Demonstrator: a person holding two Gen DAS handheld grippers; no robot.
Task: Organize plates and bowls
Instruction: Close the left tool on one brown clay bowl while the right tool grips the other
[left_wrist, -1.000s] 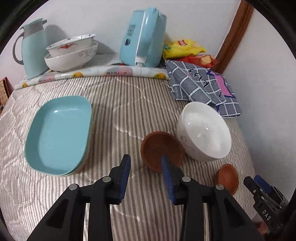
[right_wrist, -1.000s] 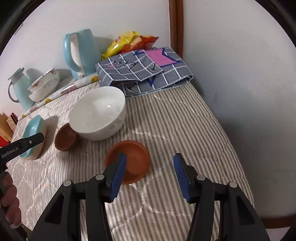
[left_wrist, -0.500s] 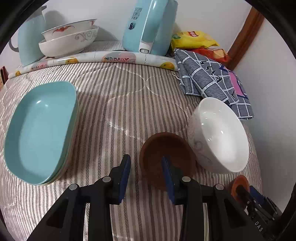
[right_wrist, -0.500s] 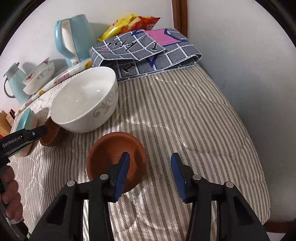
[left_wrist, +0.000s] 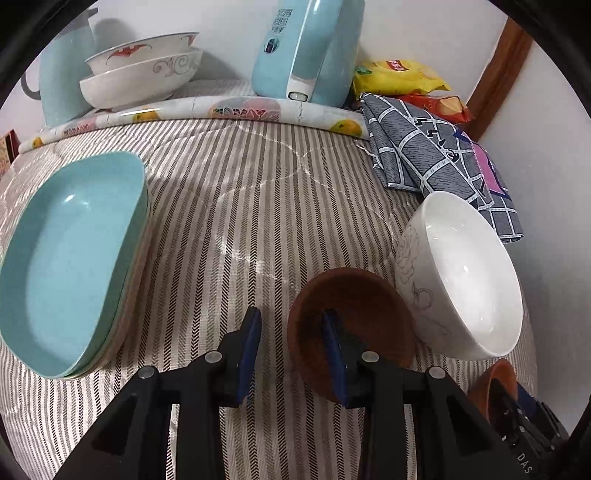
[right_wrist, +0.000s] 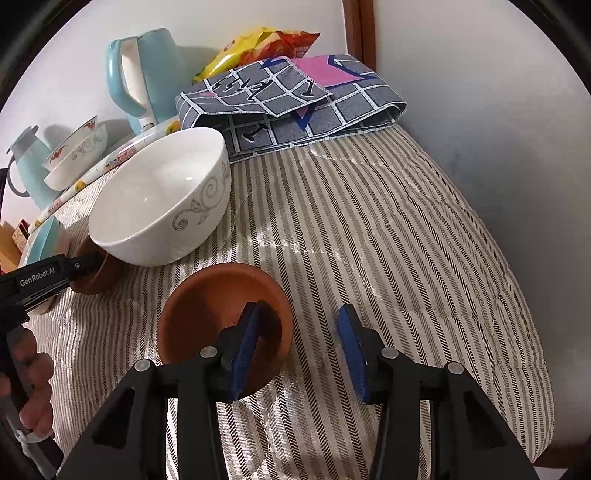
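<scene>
My left tongs (left_wrist: 291, 325) stand partly open astride the near rim of one small brown dish (left_wrist: 351, 314) beside the white bowl (left_wrist: 461, 277), not gripping it. My right tongs (right_wrist: 299, 332), jaws just narrowed, straddle the other brown dish (right_wrist: 218, 306), pads apart from its rim.

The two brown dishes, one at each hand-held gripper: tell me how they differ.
The darker brown dish leans against the large white bowl; the lighter brown dish lies apart from it on the striped cloth. The left hand-held gripper straddles the darker dish's left rim; the right hand-held gripper straddles the lighter dish's right rim. Both are small, round, shallow and empty, and neither rim is pinched yet.
</scene>
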